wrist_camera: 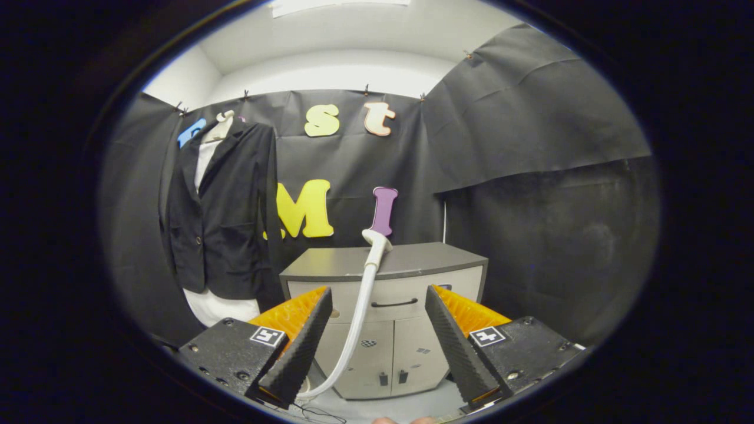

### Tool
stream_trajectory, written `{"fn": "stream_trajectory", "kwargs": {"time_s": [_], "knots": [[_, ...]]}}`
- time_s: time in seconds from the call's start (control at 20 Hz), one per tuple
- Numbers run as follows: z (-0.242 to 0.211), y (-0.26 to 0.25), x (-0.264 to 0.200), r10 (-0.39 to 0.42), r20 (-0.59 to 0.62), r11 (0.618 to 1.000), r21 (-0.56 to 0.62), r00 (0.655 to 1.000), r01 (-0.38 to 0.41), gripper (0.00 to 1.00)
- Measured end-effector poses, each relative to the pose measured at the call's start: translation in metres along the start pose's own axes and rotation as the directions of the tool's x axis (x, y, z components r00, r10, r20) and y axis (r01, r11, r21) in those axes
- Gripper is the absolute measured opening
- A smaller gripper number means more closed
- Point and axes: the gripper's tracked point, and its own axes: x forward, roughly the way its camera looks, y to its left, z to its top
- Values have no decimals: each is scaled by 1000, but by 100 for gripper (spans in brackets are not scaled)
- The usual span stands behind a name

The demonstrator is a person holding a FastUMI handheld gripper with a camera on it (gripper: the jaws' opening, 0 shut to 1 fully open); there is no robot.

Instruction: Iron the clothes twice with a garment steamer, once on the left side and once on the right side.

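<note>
- Ribbed pads faced each other across a wide gap: your gripper (377,341) had its fingers spread and pinching nothing, so the step in hand looked like the reach for the steamer, not yet the ironing.
- White hose (359,318) ran up through that gap, from about 7 o'clock near the floor to about 12 o'clock, where the steamer head (377,240) rested at the front of the cabinet top.
- You did well to hold the jaws this wide; my advice was to carry them forward and up toward 12 o'clock, centre the head's handle between the pads, and close only once both pads could bear on it, not on the limp hose.
- Grey cabinet (412,265) stood beyond the fingers, well apart from them.
- Black jacket (227,212) hung over a white shirt (221,306) at about 10 o'clock, against the booth wall and to the cabinet's left; both passes, left side and right, were still to do, I judged.
- Hidden or unclear: the hose's lower end and any base unit sat behind the left finger; thin dark wires (318,412) on the floor at 6 o'clock were cut off; the shape of the steamer head's handle was too small to make out, and so was the hanger (224,118).
</note>
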Motion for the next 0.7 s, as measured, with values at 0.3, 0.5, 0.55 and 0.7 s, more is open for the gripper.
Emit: {"fn": "stream_trajectory", "kwargs": {"time_s": [0.3,0.5,0.55,0.7], "knots": [[6,9,17,-64,-16,998,-22,998,64,99],[11,14,45,-46,-31,998,-43,998,45,99],[12,19,56,-25,-38,999,-34,999,24,99],[16,26,96,33,-66,999,-7,997,-34,99]]}}
